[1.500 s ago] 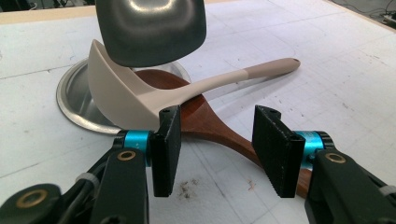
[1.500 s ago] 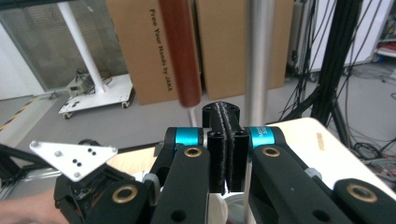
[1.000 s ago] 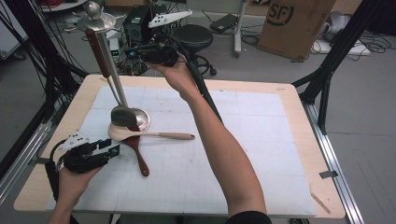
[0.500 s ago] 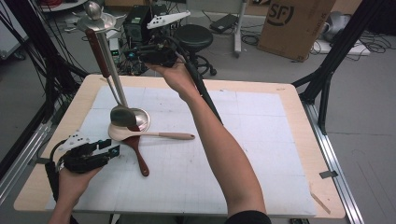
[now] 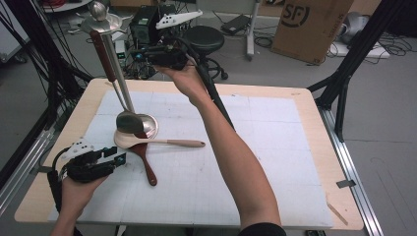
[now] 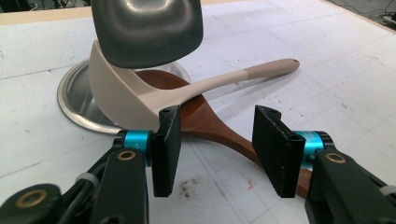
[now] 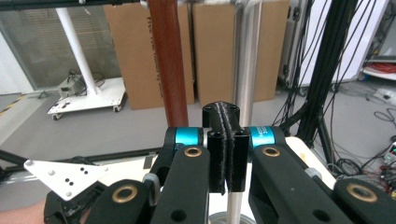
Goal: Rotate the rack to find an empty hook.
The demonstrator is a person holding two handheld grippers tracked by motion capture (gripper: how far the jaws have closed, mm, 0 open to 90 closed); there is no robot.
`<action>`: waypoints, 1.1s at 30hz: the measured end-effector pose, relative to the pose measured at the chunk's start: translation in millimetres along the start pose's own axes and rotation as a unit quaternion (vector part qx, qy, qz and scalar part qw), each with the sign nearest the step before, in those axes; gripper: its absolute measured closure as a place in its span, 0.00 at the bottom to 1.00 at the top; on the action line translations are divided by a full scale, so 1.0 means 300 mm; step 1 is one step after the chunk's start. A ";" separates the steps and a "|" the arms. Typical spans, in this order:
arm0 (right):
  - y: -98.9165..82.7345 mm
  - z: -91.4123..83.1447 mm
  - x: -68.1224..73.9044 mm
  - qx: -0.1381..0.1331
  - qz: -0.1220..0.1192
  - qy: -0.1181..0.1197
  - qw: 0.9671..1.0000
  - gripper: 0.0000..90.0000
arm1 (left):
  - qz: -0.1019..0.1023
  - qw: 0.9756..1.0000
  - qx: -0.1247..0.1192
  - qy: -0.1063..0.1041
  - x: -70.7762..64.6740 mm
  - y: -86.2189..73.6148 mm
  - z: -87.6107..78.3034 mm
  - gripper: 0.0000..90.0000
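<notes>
The left tool [image 5: 115,158] rests low on the table [image 5: 275,147], its jaws spread with nothing pressed between them. In the left gripper view, the brown wooden spoon [image 6: 210,126] lies just ahead of those jaws, its handle running into the gap between them and under the right-hand jaw; whether either pad touches it I cannot tell. On top of the wooden spoon lies the cream silicone spoon [image 6: 140,93], its bowl just beyond the left-hand jaw and its handle reaching away to the right. Beyond both sits a round steel base [image 6: 74,100] flat on the table, and the dark bowl of a ladle [image 6: 147,30] hangs above it.

The right tool [image 5: 142,54] is held up over the far edge of the table, well apart from the left tool, with its jaws pressed together and nothing between them. In the right gripper view, just beyond the closed jaws, stand the ladle's reddish-brown handle [image 7: 169,60] and a steel pole [image 7: 250,60], both upright, side by side.
</notes>
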State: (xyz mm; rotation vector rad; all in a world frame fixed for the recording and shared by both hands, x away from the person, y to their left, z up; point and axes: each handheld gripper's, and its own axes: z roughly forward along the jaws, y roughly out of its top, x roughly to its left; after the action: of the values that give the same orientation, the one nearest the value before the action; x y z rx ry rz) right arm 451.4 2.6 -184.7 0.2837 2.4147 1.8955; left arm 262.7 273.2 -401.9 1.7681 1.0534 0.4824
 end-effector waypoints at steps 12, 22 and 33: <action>0.064 -0.029 -0.024 -0.023 0.002 -0.014 1.000 1.00 | 0.000 1.000 0.000 0.000 0.001 -0.001 0.000 0.58; 0.111 -0.024 -0.031 -0.037 -0.004 -0.014 0.999 1.00 | -0.001 1.000 0.000 -0.001 0.003 -0.001 -0.002 0.58; 0.114 -0.013 -0.017 -0.038 -0.008 0.005 0.999 1.00 | -0.001 1.000 0.000 -0.001 0.000 0.000 0.000 0.58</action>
State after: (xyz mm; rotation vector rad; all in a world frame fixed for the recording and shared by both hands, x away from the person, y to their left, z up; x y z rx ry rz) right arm 459.5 5.7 -151.0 0.2509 2.3378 1.9811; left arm 262.6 273.4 -401.9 1.7673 1.0525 0.4791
